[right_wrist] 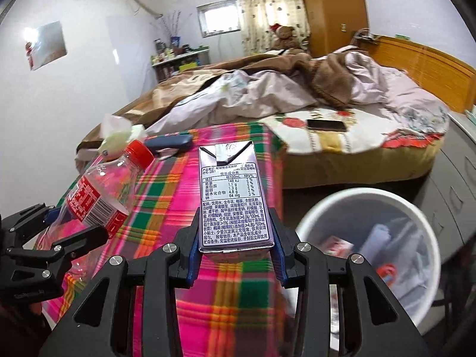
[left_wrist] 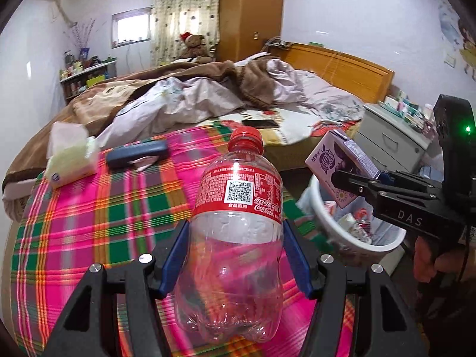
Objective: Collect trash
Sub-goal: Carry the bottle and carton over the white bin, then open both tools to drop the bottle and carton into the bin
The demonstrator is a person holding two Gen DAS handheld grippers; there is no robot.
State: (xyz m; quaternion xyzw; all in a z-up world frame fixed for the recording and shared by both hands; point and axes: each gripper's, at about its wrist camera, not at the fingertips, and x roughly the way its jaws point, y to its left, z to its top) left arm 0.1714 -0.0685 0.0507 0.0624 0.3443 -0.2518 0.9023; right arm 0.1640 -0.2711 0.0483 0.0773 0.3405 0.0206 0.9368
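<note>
Both claws are loaded: my left gripper (left_wrist: pixel 235 255) is clamped on an empty Coca-Cola bottle (left_wrist: pixel 235 229) around its lower half, red cap pointing away from me, and my right gripper (right_wrist: pixel 236 247) is pinched on a purple drink carton (right_wrist: pixel 235 196) near its base. From the left wrist view the carton (left_wrist: pixel 342 163) hangs over the near rim of the white trash bin (left_wrist: pixel 366 247), which already has wrappers inside; the bottle is above the plaid cloth, off to the bin's left.

I judge the step to be the drop. I'd carry the carton further over the bin's mouth before letting go, since at the rim it could tip outside, then swing the bottle across. The bottle is light and round, so I'd release it low.

Beneath the bottle, the pink-and-green plaid cloth (left_wrist: pixel 89 223) holds a tissue pack (left_wrist: pixel 71 157) and a dark blue case (left_wrist: pixel 136 153). Beyond is an unmade bed (right_wrist: pixel 297 95) with a phone (right_wrist: pixel 326 125) on it, and a teddy bear (right_wrist: pixel 285 37) by the curtains.
</note>
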